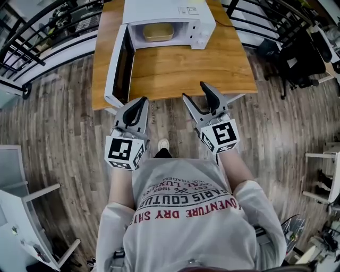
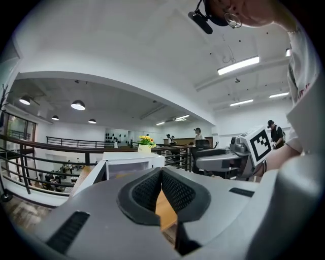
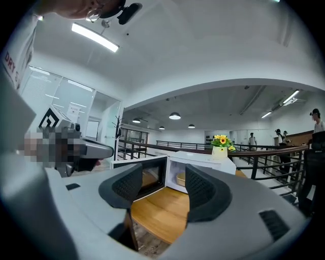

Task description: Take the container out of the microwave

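Now one container (image 1: pixel 158 32) in one microwave (image 1: pixel 159 10), left claw (image 1: pixel 142 101) clenched, right claw (image 1: pixel 195 91) released

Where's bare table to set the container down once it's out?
Free: the wide bare table in front of the microwave, bordered on the left by its open door and running to the near and right edges. A narrower strip lies right of the microwave. Crowded: the far side, taken by microwave and door.

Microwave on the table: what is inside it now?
With the door swung open, one tan container sits in the microwave cavity. Its contents and the cavity's rear behind it cannot be seen.
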Available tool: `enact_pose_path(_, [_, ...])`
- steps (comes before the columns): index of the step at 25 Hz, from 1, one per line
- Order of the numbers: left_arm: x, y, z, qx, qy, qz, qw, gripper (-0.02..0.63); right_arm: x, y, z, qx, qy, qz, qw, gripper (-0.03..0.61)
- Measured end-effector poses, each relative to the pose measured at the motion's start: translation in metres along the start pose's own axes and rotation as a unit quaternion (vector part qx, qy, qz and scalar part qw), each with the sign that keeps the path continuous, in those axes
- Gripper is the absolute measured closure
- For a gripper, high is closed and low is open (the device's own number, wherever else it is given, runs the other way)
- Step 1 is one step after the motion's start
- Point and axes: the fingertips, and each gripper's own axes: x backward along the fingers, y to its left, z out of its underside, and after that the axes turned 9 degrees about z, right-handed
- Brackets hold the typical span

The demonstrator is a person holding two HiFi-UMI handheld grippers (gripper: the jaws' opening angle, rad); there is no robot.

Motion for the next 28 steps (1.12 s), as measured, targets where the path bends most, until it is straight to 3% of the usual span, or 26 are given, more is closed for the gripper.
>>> enact_pose_path(8, [-0.06, 0.074, -0.01, -0.007, 0.005, 0.022, 0.9997, 0.597, -0.094, -0.019, 0.003, 0.014, 0.036, 0.008, 0.999, 0.319])
enact_pose_path(18, [-0.107, 0.115, -0.001, 0.006, 0.022, -0.006, 0.9997, 0.597, -0.173, -0.038, 0.028, 0.028, 0.09, -0.057, 0.994, 0.319])
enact_pose_path(23, [-0.134, 0.134, 0.004, 0.017, 0.026, -0.048, 0.9984, 0.597, -0.218, -0.047, 0.053, 0.064, 0.14, -0.145, 0.977, 0.319])
enact_pose_path(28, [-0.151, 0.153, 0.011, 0.034, 0.021, -0.093, 0.9949, 0.598, -0.266, -0.052, 0.074, 0.114, 0.178, -0.201, 0.957, 0.319])
